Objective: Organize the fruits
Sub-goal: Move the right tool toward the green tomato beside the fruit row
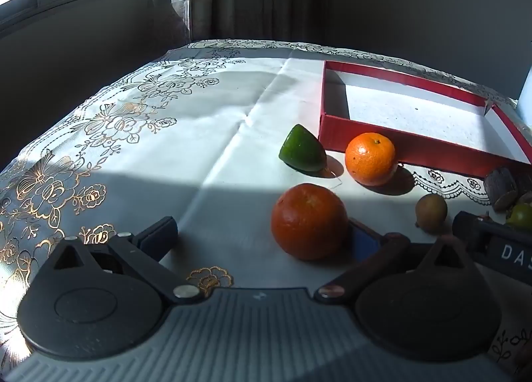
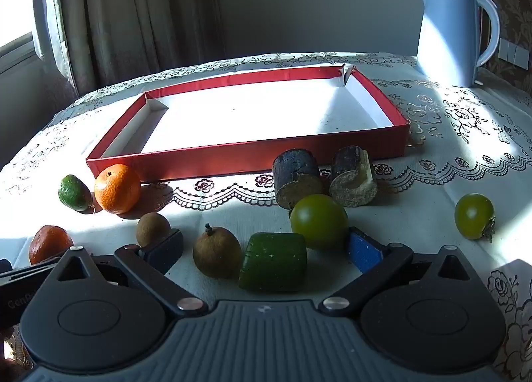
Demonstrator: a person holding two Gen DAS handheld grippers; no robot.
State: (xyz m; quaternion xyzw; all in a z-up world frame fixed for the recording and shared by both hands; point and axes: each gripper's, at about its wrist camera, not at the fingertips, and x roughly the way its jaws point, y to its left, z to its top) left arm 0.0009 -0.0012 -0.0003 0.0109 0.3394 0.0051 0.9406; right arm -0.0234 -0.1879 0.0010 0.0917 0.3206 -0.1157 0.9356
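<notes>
A shallow red box (image 2: 232,157) with a white floor stands empty on the table; it also shows in the left wrist view (image 1: 415,146). My left gripper (image 1: 262,235) is open, with a dark orange (image 1: 309,220) between its fingers near the right one. Beyond lie a bright orange (image 1: 370,158) and a green fruit piece (image 1: 302,149). My right gripper (image 2: 266,249) is open around a brown round fruit (image 2: 216,252) and a green block (image 2: 274,262), with a green tomato (image 2: 318,220) just beyond. A smaller brown fruit (image 2: 153,229) is by its left finger.
Two dark cut stem pieces (image 2: 297,177) (image 2: 352,176) lie before the box. Another green tomato (image 2: 474,215) sits at right. A pale kettle (image 2: 449,33) stands at back right. The lace tablecloth (image 1: 149,136) covers the table; curtains and a window are behind.
</notes>
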